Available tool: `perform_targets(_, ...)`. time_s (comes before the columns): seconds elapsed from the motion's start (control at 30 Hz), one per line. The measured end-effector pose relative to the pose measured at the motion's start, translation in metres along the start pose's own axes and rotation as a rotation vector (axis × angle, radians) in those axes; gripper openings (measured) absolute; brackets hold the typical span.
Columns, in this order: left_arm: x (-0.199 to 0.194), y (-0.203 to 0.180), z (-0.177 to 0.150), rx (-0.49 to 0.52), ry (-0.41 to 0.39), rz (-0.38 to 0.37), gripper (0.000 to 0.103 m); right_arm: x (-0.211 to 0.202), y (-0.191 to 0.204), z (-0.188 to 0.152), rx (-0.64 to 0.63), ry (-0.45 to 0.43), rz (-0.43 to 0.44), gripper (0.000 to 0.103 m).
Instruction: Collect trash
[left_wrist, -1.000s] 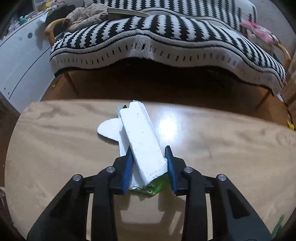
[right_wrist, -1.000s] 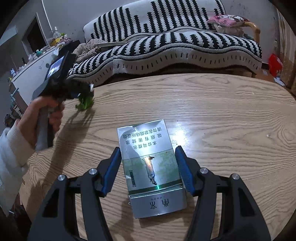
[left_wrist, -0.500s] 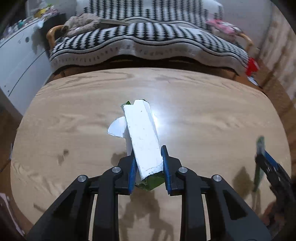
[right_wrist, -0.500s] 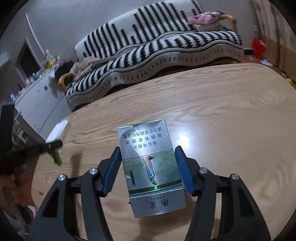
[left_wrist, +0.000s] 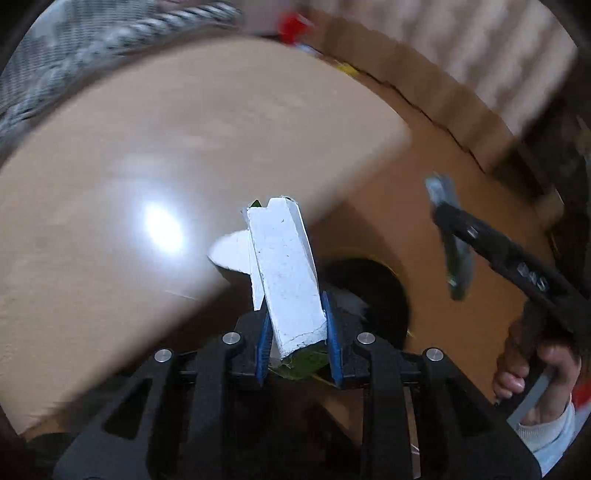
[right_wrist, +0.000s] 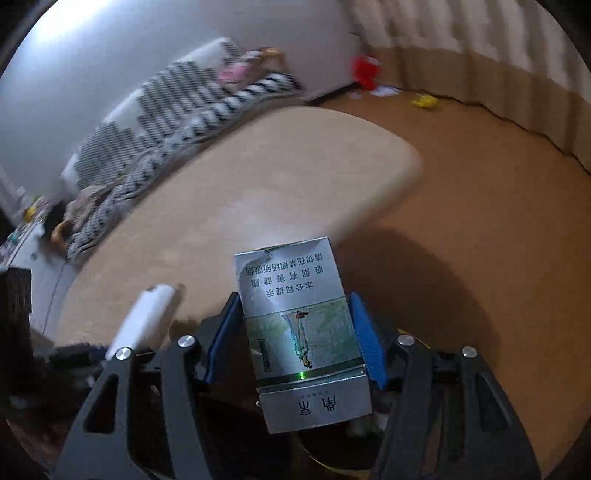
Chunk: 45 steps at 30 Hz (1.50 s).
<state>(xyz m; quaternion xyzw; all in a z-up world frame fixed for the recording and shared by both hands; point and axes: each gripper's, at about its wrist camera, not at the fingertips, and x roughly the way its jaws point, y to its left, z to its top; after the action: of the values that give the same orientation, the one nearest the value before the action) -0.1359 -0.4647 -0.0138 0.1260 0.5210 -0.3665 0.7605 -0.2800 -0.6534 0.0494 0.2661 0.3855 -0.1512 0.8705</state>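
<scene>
My left gripper (left_wrist: 295, 325) is shut on a flattened white carton with a green underside (left_wrist: 286, 273) and holds it in the air past the table's edge, above a dark round bin (left_wrist: 373, 284) on the floor. My right gripper (right_wrist: 295, 332) is shut on a silver and green cigarette pack (right_wrist: 299, 325), also off the table, over a dark opening below its fingers. The right gripper and its pack (left_wrist: 454, 236) show edge-on at the right of the left wrist view. The white carton (right_wrist: 147, 317) shows at the left of the right wrist view.
The rounded wooden table (left_wrist: 166, 147) fills the left of both views, with its edge close by. A black and white striped sofa (right_wrist: 166, 122) stands behind it. The brown floor (right_wrist: 480, 184) runs to a curtain (right_wrist: 480, 44), with red and yellow items by the wall.
Both grippers have swung right, off the table top and down toward the floor, each still holding its piece of trash. The views are motion-blurred and the bin has come into sight.
</scene>
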Motion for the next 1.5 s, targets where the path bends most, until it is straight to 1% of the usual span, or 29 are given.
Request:
perform_targets(0.1,0.038,-0.043,-0.012,0.07,0.078,-0.035,0.024,0.004,-0.043,-0.024,0.075,0.039,-0.024,0.058)
perform_targets(0.2,0.06,-0.063,-0.018,0.113,0.123,-0.038,0.024,0.011,-0.065,-0.042,0.111,0.063,-0.035,0.058)
perform_targets(0.3,0.073,-0.071,-0.019,0.13,0.152,-0.036,0.024,0.02,-0.077,-0.051,0.15,0.087,-0.024,0.058)
perform_targets(0.47,0.085,-0.068,-0.013,0.124,0.173,-0.036,0.024,0.032,-0.08,-0.054,0.163,0.113,-0.01,0.058)
perform_targets(0.5,0.087,-0.074,-0.013,0.137,0.176,-0.028,0.026,0.033,-0.078,-0.053,0.168,0.111,0.004,0.058)
perform_targets(0.53,0.087,-0.077,-0.013,0.161,0.182,-0.026,0.03,0.032,-0.079,-0.052,0.182,0.109,0.025,0.06)
perform_targets(0.57,0.088,-0.082,-0.022,0.18,0.185,-0.023,0.037,0.034,-0.077,-0.049,0.198,0.113,0.037,0.068)
perform_targets(0.6,0.087,-0.084,-0.024,0.203,0.179,-0.012,0.068,0.035,-0.08,-0.047,0.232,0.121,0.048,0.082)
perform_targets(0.63,0.083,-0.085,-0.025,0.214,0.15,-0.008,0.098,0.034,-0.083,-0.044,0.253,0.11,0.042,0.095)
perform_targets(0.67,0.076,-0.083,-0.025,0.222,0.106,-0.009,0.097,0.033,-0.084,-0.042,0.259,0.105,0.017,0.096)
perform_targets(0.7,0.068,-0.08,-0.024,0.237,0.07,0.001,0.097,0.032,-0.084,-0.039,0.257,0.101,-0.029,0.096)
perform_targets(0.77,0.057,-0.073,-0.02,0.261,0.067,0.01,0.097,0.031,-0.082,-0.032,0.246,0.097,-0.116,0.096)
perform_targets(0.83,0.034,-0.057,-0.01,0.251,-0.003,0.056,0.097,0.029,-0.072,-0.026,0.192,0.078,-0.228,0.096)
perform_targets(0.9,0.004,-0.036,0.003,0.209,-0.099,0.103,0.097,0.026,-0.049,-0.018,0.123,0.039,-0.296,0.096)
perform_targets(0.97,-0.032,0.001,0.015,0.13,-0.203,0.137,0.097,0.028,-0.014,-0.007,0.061,0.013,-0.281,0.096)
perform_targets(1.0,-0.047,0.018,0.017,0.092,-0.241,0.15,0.097,0.031,0.003,0.0,0.035,0.003,-0.282,0.096)
perform_targets(1.07,-0.072,0.054,0.02,0.019,-0.296,0.19,0.097,0.034,0.044,0.012,-0.033,-0.019,-0.284,0.096)
perform_targets(1.1,-0.087,0.078,0.021,-0.024,-0.326,0.225,0.097,0.035,0.076,0.02,-0.084,-0.036,-0.27,0.096)
perform_targets(1.13,-0.097,0.094,0.02,-0.05,-0.347,0.247,0.097,0.041,0.096,0.031,-0.11,-0.045,-0.258,0.096)
perform_targets(1.17,-0.106,0.113,0.017,-0.078,-0.367,0.271,0.097,0.042,0.126,0.037,-0.15,-0.062,-0.236,0.096)
perform_targets(1.2,-0.114,0.135,0.014,-0.114,-0.384,0.3,0.097,0.042,0.144,0.04,-0.176,-0.07,-0.216,0.096)
perform_targets(1.27,-0.124,0.176,0.009,-0.185,-0.402,0.352,0.097,0.046,0.188,0.049,-0.232,-0.086,-0.153,0.096)
perform_targets(1.3,-0.129,0.19,0.006,-0.21,-0.409,0.374,0.097,0.051,0.219,0.054,-0.266,-0.093,-0.11,0.096)
perform_targets(1.37,-0.138,0.221,0.002,-0.255,-0.451,0.459,0.097,0.056,0.255,0.058,-0.301,-0.102,-0.055,0.096)
perform_targets(1.4,-0.139,0.238,0.002,-0.285,-0.476,0.511,0.097,0.063,0.28,0.061,-0.325,-0.109,-0.004,0.096)
perform_targets(1.43,-0.138,0.255,0.004,-0.319,-0.483,0.552,0.097,0.068,0.298,0.061,-0.342,-0.117,0.022,0.096)
perform_targets(1.47,-0.137,0.268,0.007,-0.35,-0.475,0.571,0.097,0.074,0.316,0.062,-0.36,-0.128,0.03,0.096)
perform_targets(1.5,-0.132,0.286,0.009,-0.39,-0.467,0.577,0.097,0.085,0.338,0.064,-0.384,-0.14,0.016,0.096)
